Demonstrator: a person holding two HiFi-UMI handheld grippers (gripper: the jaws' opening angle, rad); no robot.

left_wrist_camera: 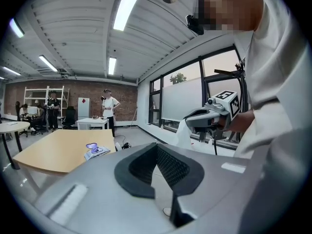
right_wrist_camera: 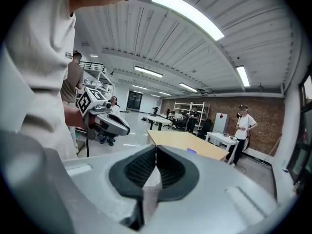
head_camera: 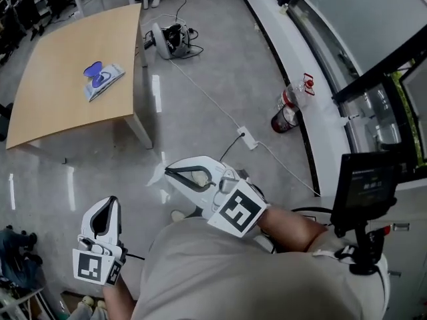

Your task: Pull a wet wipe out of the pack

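The wet wipe pack (head_camera: 103,79), pale with a purple lid, lies on the wooden table (head_camera: 60,105), far ahead of both grippers. It also shows in the left gripper view as the pack (left_wrist_camera: 95,150). My right gripper (head_camera: 168,171) hangs over the floor near my body, shut on a white wet wipe (right_wrist_camera: 150,179). In the left gripper view the wipe (left_wrist_camera: 183,133) hangs from the right gripper (left_wrist_camera: 189,121). Low at the left, my left gripper (head_camera: 112,200) has its jaws together with nothing in them. It is also in the right gripper view as the left gripper (right_wrist_camera: 126,127).
A cable, a power strip (head_camera: 245,137) and a device (head_camera: 170,40) lie on the grey floor. A red-and-white bottle (head_camera: 287,112) stands by the white ledge. A screen on a stand (head_camera: 370,185) is at my right. People stand far off (left_wrist_camera: 109,108).
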